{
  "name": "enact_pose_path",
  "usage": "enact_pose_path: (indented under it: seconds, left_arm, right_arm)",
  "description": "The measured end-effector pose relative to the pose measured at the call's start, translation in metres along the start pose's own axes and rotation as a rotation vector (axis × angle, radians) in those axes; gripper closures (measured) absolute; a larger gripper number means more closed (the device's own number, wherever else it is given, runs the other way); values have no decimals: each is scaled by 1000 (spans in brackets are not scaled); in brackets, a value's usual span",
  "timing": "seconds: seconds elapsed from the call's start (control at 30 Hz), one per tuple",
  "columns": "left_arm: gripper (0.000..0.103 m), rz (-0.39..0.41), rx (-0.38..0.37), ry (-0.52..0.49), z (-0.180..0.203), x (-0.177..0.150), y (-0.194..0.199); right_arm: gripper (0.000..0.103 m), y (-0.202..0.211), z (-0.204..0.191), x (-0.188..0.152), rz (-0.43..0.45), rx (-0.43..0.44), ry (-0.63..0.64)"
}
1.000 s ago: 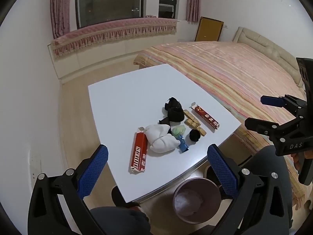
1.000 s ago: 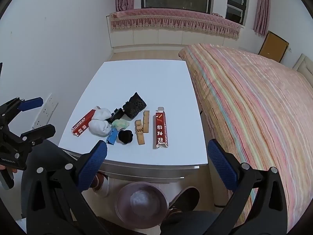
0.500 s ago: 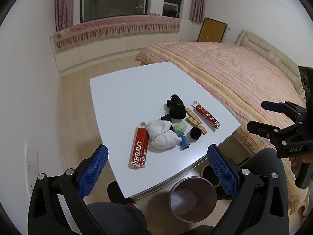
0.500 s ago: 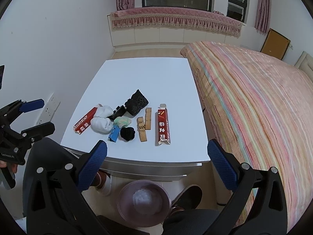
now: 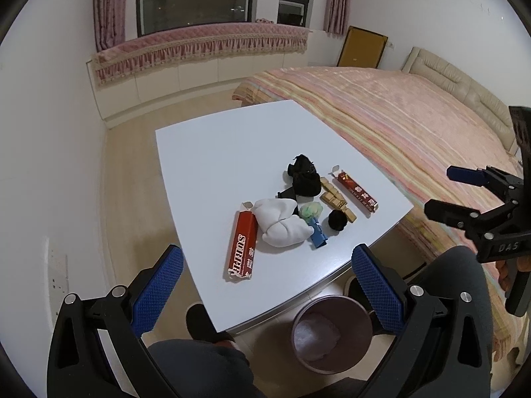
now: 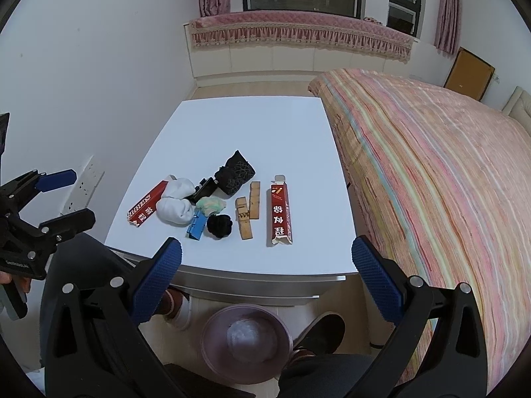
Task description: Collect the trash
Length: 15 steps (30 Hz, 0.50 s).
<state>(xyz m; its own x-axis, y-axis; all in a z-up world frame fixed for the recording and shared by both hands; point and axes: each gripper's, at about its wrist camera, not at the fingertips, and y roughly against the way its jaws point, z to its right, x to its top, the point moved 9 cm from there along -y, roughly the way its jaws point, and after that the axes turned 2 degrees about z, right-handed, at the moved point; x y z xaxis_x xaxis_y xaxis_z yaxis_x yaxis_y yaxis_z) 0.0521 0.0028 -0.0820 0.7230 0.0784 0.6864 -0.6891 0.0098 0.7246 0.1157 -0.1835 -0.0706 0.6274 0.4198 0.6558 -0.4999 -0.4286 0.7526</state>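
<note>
Trash lies in a cluster on a white table: two long red boxes, white crumpled cloth, a black bag, a black ball, a blue box, green paper and wooden pieces. My left gripper is open and empty above the near table edge. My right gripper is open and empty, held near the table front.
A pink waste bin with a clear liner stands on the floor under the table's front edge. A striped bed adjoins the table's right side. A white wall is on the left. My legs and shoes are below.
Both grippers have drawn slightly closer to the table and the view has tilted a little. The trash has not moved. Both grippers stay open.
</note>
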Motion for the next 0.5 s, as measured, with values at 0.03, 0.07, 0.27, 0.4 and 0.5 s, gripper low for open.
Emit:
enact_pose_path:
  seconds: [0.03, 0.07, 0.27, 0.4, 0.5]
  left_arm:
    - [6, -2, 0, -3, 0, 0, 0]
    - [6, -1, -5, -3, 1, -1, -1]
    - [6, -2, -12, -3, 0, 0, -3]
    - [6, -8, -19, -12, 1, -2, -6]
    - [6, -19, -21, -13, 0, -2, -9]
  right_arm:
    - [3, 0, 0, 0, 0, 0, -3]
    - [3, 0, 0, 0, -1, -2, -3]
    - [3, -2, 1, 1, -10, -12, 5]
    - [3, -5, 3, 1, -19, -14, 9]
    - [3, -7, 4, 1, -23, -11, 8]
